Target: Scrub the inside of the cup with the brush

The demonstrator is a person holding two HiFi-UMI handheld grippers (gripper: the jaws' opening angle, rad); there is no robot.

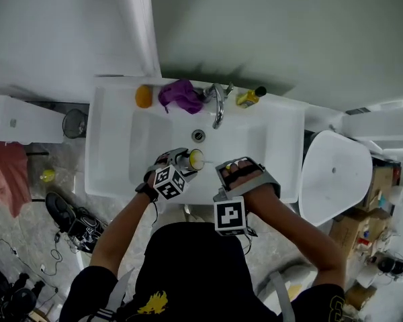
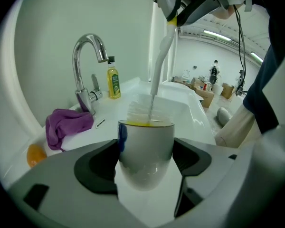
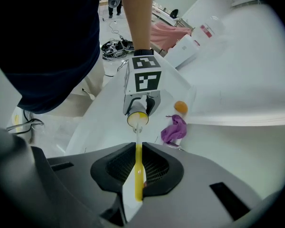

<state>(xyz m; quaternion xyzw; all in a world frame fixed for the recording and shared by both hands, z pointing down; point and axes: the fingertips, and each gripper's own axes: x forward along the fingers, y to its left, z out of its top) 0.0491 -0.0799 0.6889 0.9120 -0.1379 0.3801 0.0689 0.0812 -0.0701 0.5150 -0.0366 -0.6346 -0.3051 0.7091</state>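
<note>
The left tongs [image 2: 146, 167] were clenched on the white cup [image 2: 146, 144] over the sink [image 1: 275, 153], mouth facing the right tongs [image 3: 137, 177]. The right tongs grasped the brush [image 3: 138, 163] by its handle. Its long axis ran straight into the mouth, bristles mostly above the rim.

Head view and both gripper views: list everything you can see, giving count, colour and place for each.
Sink: one, white, centre, against the wall.
Tap: one, chrome, sink's back ledge.
Cloth: one, purple, left of the tap.
Round object: one, orange, left of the cloth.
Bottle: one, yellow, right of the tap.
Cup: one, white, yellow inside, over the basin.
Brush: one, yellow handle, white bristles, head at cup's mouth.
Left gripper: one, grey, fingers shut on the cup.
Right gripper: one, grey, fingers shut on the brush.
</note>
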